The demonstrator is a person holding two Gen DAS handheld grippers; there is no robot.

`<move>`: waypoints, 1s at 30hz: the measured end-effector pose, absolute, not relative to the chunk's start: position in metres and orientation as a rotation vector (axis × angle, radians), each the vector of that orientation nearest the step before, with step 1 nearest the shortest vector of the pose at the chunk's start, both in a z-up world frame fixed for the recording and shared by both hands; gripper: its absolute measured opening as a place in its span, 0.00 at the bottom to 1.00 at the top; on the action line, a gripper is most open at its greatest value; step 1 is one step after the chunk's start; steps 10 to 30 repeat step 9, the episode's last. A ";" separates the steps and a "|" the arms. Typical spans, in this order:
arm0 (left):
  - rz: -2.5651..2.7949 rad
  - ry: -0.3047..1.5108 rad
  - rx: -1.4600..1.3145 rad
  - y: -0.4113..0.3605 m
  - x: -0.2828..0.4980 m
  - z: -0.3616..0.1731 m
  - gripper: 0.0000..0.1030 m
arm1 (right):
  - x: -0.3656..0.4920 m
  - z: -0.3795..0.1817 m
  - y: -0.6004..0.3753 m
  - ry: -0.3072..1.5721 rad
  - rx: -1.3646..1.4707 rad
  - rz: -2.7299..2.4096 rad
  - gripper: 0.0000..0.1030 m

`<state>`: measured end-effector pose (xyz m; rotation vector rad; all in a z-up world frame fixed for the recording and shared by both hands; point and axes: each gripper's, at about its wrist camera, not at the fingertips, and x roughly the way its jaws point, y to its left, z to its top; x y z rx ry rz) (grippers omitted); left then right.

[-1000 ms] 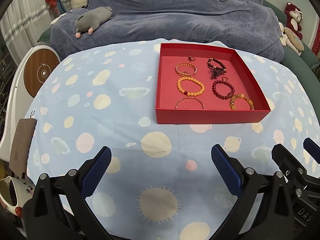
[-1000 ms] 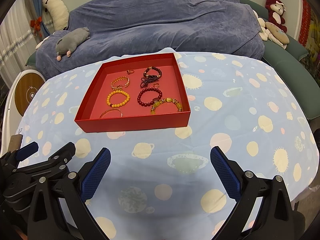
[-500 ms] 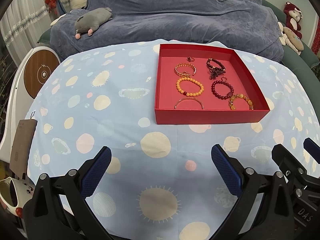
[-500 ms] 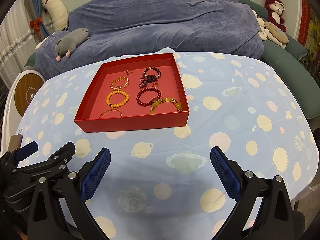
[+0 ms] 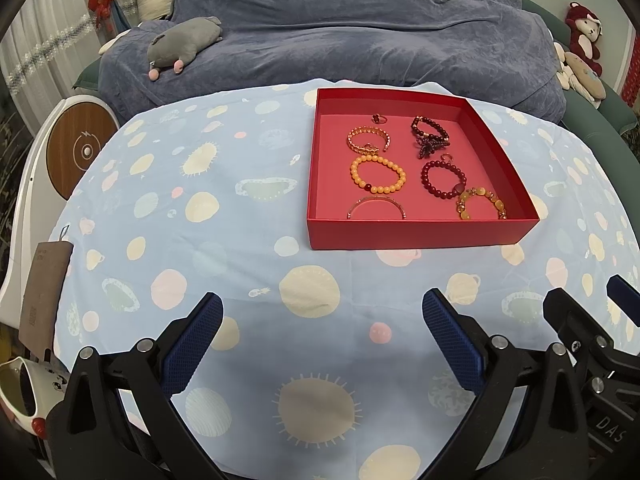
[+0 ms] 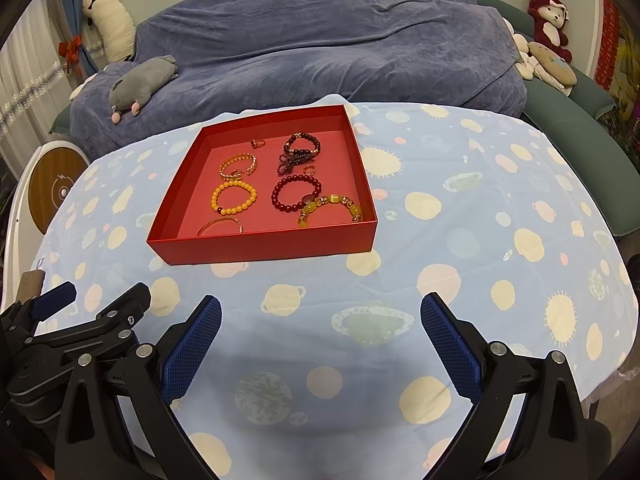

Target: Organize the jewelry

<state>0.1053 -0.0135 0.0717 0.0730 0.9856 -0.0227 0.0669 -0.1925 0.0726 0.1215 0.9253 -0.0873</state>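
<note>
Nothing has shifted but a slight drift; your left gripper (image 5: 322, 334) and right gripper (image 6: 320, 332) hang spread and empty; the red jewelry tray (image 6: 264, 246) lies ahead, left of your right gripper, right of your left.

A home living room: a blanket-draped sofa (image 6: 320, 40), plush toys (image 6: 550, 20), and a planet-print tablecloth (image 6: 480, 240).

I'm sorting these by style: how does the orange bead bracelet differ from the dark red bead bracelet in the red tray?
The round orange bead bracelet lies left of the dark red bead bracelet in the shallow red cardboard tray. The orange one forms a wider loop; the dark red one is smaller. The orange one lies apart; the dark red one touches the yellow stone bracelet. Both lie flat.
</note>
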 end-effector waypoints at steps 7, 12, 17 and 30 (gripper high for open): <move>-0.020 0.985 0.072 -0.013 0.105 0.070 0.93 | 0.065 0.071 -0.194 0.927 0.126 -0.086 0.93; -0.023 0.988 0.067 -0.013 0.105 0.068 0.93 | 0.066 0.072 -0.194 0.927 0.126 -0.087 0.93; -0.023 0.988 0.067 -0.013 0.105 0.068 0.93 | 0.066 0.072 -0.194 0.927 0.126 -0.087 0.93; -0.023 0.988 0.067 -0.013 0.105 0.068 0.93 | 0.066 0.072 -0.194 0.927 0.126 -0.087 0.93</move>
